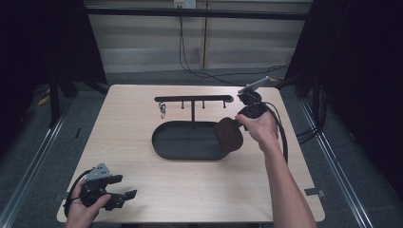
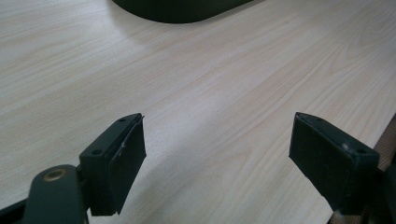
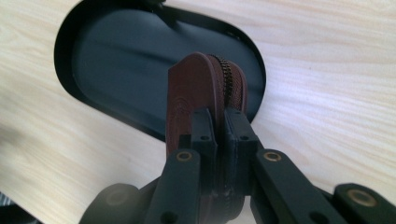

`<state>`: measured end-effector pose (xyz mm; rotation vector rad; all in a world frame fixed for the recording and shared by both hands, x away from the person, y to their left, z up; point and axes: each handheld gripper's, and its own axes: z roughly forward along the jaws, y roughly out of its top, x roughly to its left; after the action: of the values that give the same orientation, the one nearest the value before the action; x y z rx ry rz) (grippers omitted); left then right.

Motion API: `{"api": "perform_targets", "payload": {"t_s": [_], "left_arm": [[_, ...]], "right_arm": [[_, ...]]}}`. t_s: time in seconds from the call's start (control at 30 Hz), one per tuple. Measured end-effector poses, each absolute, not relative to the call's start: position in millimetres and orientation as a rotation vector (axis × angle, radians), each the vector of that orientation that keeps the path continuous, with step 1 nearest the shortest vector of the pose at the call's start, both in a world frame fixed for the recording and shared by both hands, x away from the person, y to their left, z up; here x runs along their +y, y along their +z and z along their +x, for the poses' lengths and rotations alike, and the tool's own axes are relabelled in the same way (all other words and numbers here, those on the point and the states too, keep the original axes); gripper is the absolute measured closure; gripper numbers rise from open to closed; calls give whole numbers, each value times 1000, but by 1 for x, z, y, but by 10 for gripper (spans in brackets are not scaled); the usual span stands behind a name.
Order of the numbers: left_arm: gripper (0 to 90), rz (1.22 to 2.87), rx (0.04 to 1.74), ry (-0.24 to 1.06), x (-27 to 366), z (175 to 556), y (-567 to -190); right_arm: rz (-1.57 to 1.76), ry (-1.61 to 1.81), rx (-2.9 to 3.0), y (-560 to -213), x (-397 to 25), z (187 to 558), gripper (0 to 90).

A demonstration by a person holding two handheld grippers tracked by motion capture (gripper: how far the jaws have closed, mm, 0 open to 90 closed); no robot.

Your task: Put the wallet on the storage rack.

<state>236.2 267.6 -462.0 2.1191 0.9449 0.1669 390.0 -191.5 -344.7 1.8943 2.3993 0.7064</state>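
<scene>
At the centre right of the high view, the right gripper is clamped on a brown pouch, which hangs over the right end of the black oval tray. In the right gripper view the jaws are pressed nearly together around the pouch, gripping it on edge, with its zipper facing up along the right side and the tray beneath and behind it in the upper left of the frame. The left gripper sits in the lower left of the high view, held low over the near edge of the table, well apart from the tray. In the left gripper view its jaws stand wide apart with bare wood between them, holding nothing. Behind the tray, a black T-shaped stand rises at the middle of the high view, with a small metal ring hanging from its left side.
</scene>
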Motion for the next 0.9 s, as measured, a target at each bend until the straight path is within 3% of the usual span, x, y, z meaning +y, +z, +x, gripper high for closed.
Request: {"api": "perform_targets", "payload": {"t_s": [0.33,0.9], "left_arm": [[182,2118,959,175,270,238,-462],[182,2106,968,162,272,240,-463]], "right_arm": [[1972,825,2339,-357,-193,398,839],[2086,974,2241,-409,-194,407,838]]}}
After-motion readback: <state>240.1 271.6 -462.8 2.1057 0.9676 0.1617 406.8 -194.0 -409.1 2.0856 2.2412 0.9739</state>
